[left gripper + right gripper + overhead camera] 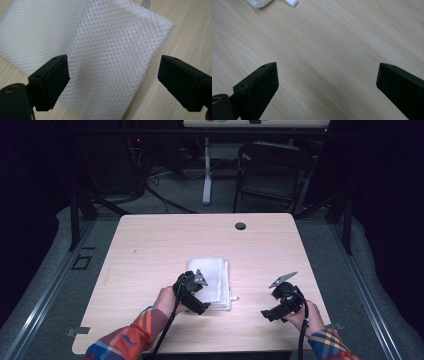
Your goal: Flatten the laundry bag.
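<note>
**Folded mesh cloth beneath my left tongs**

Nearest to me, my left tongs hang just above the near edge of the white mesh cloth. Their jaws stand wide, released, with the cloth below the gap between them and neither pad pressing on it. The cloth is a fine, open-holed net, folded into a flat rectangle of several layers; one upper layer lies at a slant across the one beneath. A small white tab juts from its near right corner. To the right, well apart from the cloth, my right tongs hover over bare wood, jaws likewise wide and holding nothing. Farther off, the cloth lies near the middle of the pale wooden tabletop. Near the far edge sits a dark round grommet.
</note>
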Available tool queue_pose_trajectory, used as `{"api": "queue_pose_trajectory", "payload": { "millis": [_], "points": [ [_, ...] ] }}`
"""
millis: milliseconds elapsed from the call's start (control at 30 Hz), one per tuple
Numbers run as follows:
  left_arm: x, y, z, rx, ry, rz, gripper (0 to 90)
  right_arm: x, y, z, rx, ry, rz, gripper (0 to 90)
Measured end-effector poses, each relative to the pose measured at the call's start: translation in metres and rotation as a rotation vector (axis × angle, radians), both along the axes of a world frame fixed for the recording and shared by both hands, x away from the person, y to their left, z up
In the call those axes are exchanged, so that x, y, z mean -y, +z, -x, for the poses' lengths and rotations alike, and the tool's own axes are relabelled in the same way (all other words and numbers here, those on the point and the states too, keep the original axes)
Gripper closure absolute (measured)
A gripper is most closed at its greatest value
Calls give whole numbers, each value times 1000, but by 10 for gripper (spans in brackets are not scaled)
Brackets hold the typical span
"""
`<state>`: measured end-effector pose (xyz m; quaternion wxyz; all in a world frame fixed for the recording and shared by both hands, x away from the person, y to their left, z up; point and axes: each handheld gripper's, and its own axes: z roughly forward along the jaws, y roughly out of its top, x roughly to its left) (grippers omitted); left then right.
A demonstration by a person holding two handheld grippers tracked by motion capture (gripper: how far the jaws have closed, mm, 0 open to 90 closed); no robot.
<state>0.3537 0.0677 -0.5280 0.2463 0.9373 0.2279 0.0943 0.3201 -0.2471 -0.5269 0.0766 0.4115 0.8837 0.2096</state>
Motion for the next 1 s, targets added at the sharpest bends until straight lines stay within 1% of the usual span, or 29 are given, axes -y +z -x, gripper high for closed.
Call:
{"api": "queue_pose_trajectory", "payload": {
  "millis": [33,100,133,200,233,333,400,467,533,600,667,733,767,800,833,867,900,933,967,1000],
  "points": [
    [2,-2,-1,1,-2,-9,115,-1,0,0,-2,1,-7,37],
    [5,-6,-2,-3,1,-11,120,-1,-1,1,-6,22,1,37],
    [6,-8,-2,1,1,-24,128,-2,-1,1,-11,30,-5,37],
    [8,-12,-2,4,-3,-35,136,-4,-2,2,-12,42,-4,43],
    [8,-12,-2,4,-7,-46,138,-4,-1,2,-16,45,5,43],
    [9,-14,-2,15,-7,-63,158,-5,-1,2,-13,42,9,43],
    [9,-15,-2,15,-7,-65,179,-4,-2,2,-15,44,10,43],
    [11,-18,-1,29,-11,-89,199,-5,-2,3,-19,39,-5,43],
    [13,-20,0,39,-14,-98,211,-5,-2,2,-19,47,11,43],
    [14,-21,0,39,-22,-107,237,-6,-3,2,-25,50,5,44],
    [15,-21,1,40,-36,-112,280,-7,-4,3,-24,47,-5,45],
    [15,-21,1,38,-43,-108,336,-7,-4,2,-25,55,8,47],
    [15,-21,1,30,-56,-107,376,-7,-4,2,-26,58,11,47],
    [14,-21,1,25,-65,-108,407,-8,-4,3,-31,57,2,47],
    [15,-21,2,26,-65,-109,424,-8,-4,3,-33,58,0,47],
    [14,-21,2,21,-69,-102,441,-8,-4,3,-31,60,10,48],
    [14,-21,2,17,-75,-98,482,-8,-4,2,-29,60,16,50],
    [14,-21,1,17,-78,-100,491,-9,-5,3,-25,56,7,50],
    [14,-21,1,17,-78,-100,519,-9,-5,3,-25,56,7,50],
    [14,-20,1,12,-88,-101,539,-9,-4,2,-28,64,15,51]
  ]
}}
